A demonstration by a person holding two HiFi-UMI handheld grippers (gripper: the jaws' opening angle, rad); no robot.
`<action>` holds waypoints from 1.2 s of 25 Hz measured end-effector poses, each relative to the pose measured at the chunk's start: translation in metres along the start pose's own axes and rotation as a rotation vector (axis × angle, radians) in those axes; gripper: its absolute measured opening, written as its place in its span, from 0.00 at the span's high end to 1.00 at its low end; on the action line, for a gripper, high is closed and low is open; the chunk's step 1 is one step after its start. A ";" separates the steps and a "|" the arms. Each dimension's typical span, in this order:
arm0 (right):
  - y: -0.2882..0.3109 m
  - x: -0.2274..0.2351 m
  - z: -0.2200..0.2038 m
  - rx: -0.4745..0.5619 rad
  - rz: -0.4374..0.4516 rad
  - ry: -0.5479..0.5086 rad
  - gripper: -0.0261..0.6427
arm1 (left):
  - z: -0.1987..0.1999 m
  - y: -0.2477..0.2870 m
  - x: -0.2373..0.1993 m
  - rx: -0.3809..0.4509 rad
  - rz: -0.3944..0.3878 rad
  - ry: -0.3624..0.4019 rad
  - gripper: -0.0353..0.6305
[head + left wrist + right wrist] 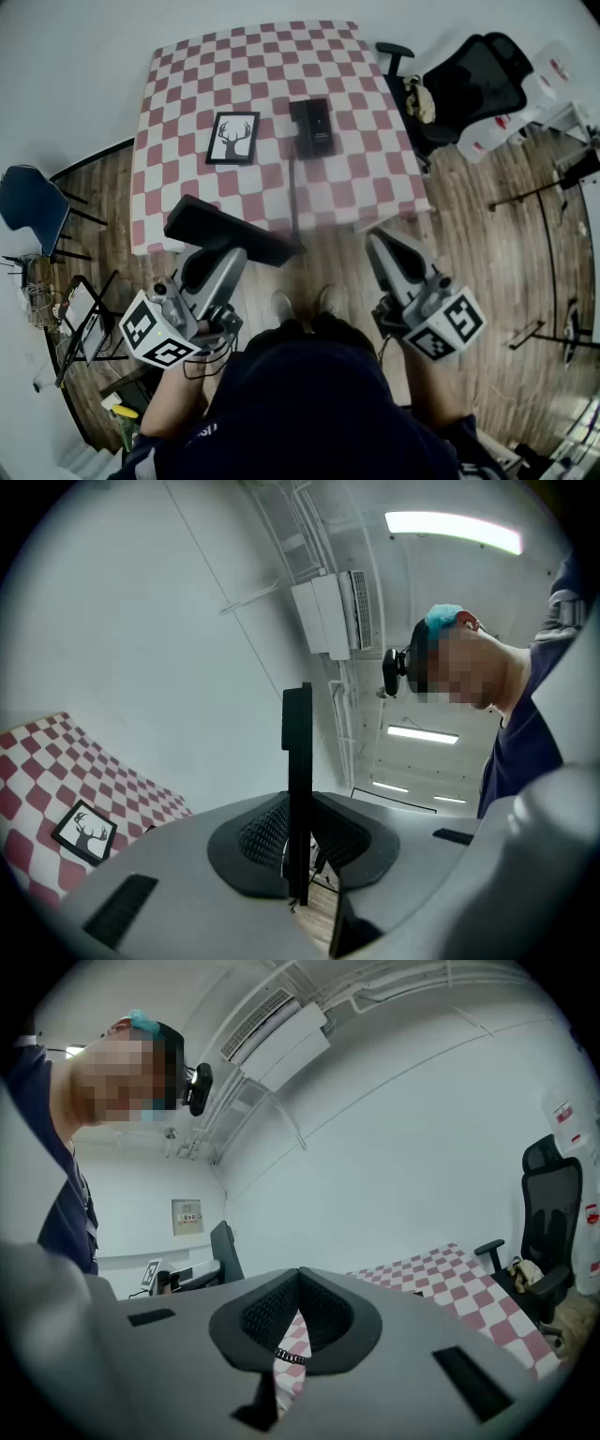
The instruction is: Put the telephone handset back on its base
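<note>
The left tool (231, 251) grips the black telephone handset (202, 221) off the table's (187, 84) near edge, well apart from its base (312, 127). The right tool (381, 240) is closed and empty. Pinched across its thin body, the handset could twist and seat crookedly, or its cord (293, 192) could drag the base.

No legible writing (wall sign (187, 1216) blurred)

Black handset (223, 229) aloft, level; black base (312, 127) flat, well apart.
</note>
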State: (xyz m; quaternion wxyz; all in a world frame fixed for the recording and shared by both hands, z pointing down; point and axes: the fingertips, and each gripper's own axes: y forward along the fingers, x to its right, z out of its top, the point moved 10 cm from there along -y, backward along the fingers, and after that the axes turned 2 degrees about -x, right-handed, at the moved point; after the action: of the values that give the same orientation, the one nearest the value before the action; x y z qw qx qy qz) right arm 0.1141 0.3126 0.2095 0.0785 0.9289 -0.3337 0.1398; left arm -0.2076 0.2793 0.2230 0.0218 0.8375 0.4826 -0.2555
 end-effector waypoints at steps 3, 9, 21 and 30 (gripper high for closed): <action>0.000 0.002 0.000 -0.002 0.005 0.003 0.94 | -0.001 0.001 0.000 0.000 0.005 -0.001 0.81; -0.003 0.017 0.001 -0.001 0.018 0.008 0.94 | -0.007 0.011 0.003 0.001 0.030 -0.001 0.81; -0.034 0.079 0.010 -0.010 0.116 0.044 0.94 | -0.030 0.067 0.033 0.007 0.100 0.042 0.81; -0.054 0.117 0.010 -0.029 0.156 0.071 0.94 | -0.043 0.097 0.049 0.005 0.141 0.075 0.81</action>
State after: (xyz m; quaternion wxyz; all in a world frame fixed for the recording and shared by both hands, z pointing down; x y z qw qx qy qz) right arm 0.2370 0.2813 0.2336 0.0925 0.8934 -0.4041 0.1734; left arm -0.0908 0.2789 0.2176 0.0195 0.8785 0.4220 -0.2231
